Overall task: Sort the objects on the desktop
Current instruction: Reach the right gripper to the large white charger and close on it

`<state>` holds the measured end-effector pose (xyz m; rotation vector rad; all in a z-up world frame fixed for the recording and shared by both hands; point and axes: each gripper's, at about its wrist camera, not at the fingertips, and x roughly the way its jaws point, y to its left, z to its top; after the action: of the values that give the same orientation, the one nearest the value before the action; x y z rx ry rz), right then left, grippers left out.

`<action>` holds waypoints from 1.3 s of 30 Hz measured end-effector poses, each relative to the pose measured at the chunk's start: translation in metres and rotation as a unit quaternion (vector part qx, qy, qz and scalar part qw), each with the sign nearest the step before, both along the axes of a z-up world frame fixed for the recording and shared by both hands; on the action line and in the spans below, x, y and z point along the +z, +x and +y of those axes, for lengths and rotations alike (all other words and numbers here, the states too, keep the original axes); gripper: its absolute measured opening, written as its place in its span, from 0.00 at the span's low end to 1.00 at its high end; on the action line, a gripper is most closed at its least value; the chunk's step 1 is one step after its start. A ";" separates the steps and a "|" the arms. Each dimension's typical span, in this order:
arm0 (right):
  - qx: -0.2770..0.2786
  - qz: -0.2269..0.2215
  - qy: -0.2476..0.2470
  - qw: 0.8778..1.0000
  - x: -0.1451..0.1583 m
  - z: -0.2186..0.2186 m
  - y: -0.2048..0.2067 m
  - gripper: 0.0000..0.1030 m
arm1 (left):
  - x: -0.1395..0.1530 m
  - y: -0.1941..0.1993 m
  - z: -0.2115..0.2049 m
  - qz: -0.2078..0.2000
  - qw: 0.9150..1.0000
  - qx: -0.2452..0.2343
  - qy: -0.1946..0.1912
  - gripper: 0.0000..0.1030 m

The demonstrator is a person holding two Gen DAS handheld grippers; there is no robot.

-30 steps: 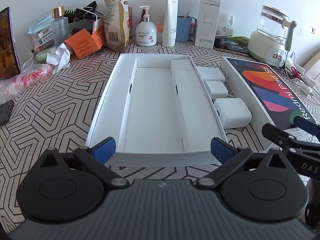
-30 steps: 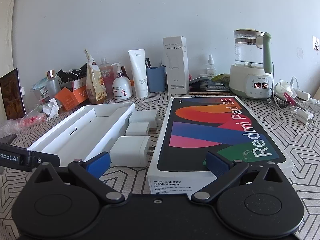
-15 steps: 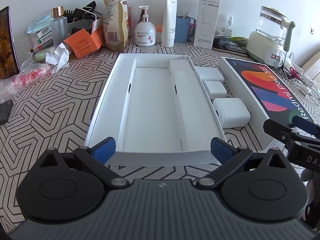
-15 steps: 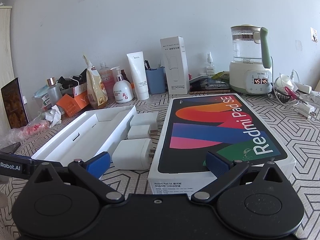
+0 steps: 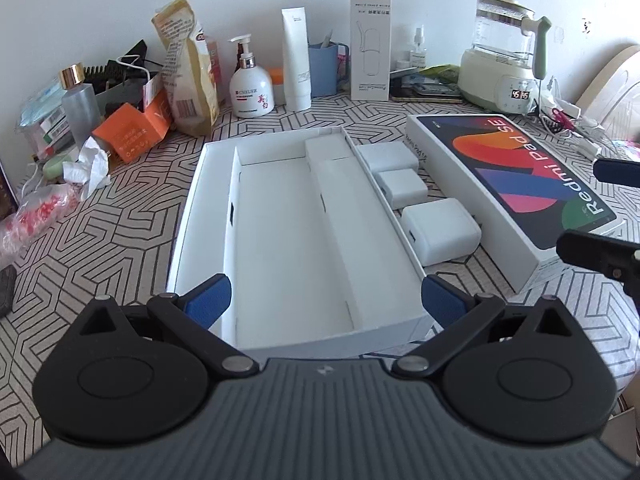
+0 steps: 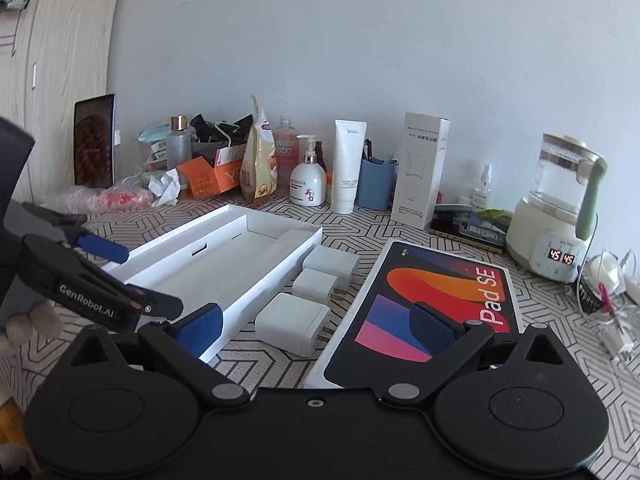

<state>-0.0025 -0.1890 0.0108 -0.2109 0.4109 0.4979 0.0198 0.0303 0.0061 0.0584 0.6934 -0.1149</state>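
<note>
An open white box tray [image 5: 280, 216] [image 6: 224, 264] with dividers lies on the patterned table. Three white chargers lie in a row beside its right side: near [image 5: 440, 230] [image 6: 292, 322], middle [image 5: 402, 188] [image 6: 314, 286], far [image 5: 386, 158] [image 6: 334, 262]. Right of them lies the Redmi Pad SE box lid [image 5: 516, 168] [image 6: 432, 304]. My left gripper [image 5: 324, 304] is open and empty at the tray's near end. My right gripper [image 6: 316, 322] is open and empty above the near charger and the lid's near end.
Along the back wall stand a snack bag [image 5: 188, 68], a pump bottle [image 5: 250, 84], a white tube [image 5: 297, 60], a blue cup [image 5: 324, 68], a tall white carton [image 5: 370, 44] and a kettle [image 5: 504, 68]. An orange box [image 5: 132, 132] and tissue lie at left. Cables lie at right.
My right gripper has risen and moved forward over the lid's near end, tilting left. My left gripper has shifted slightly closer to the tray's near end. No object has moved.
</note>
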 end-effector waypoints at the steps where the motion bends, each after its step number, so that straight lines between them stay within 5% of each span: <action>1: 0.006 -0.001 -0.010 1.000 0.001 0.001 0.000 0.96 | 0.000 0.001 0.000 0.000 1.000 -0.009 -0.004 1.00; 7: 0.039 -0.007 -0.069 0.997 0.002 0.008 0.005 0.94 | 0.002 0.002 0.008 -0.007 0.996 -0.073 -0.048 1.00; 12: 0.081 -0.016 -0.115 0.990 0.002 0.020 0.017 0.92 | -0.001 0.005 0.012 0.003 0.996 -0.075 -0.044 1.00; 17: 0.127 0.036 -0.147 0.980 -0.008 0.039 0.046 0.70 | 0.000 0.006 0.015 0.008 0.996 -0.069 -0.055 1.00; 27: 0.189 0.085 -0.208 0.956 -0.023 0.075 0.081 0.61 | -0.002 0.012 0.020 0.006 0.995 -0.075 -0.068 1.00; 39: 0.198 0.085 -0.262 0.941 -0.032 0.089 0.098 0.66 | 0.000 0.007 0.037 0.002 0.994 -0.051 -0.092 1.00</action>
<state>0.0953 -0.1000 -0.0215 -0.7822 0.6733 0.8000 0.0269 0.0672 0.0062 -0.0826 0.6807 -0.2771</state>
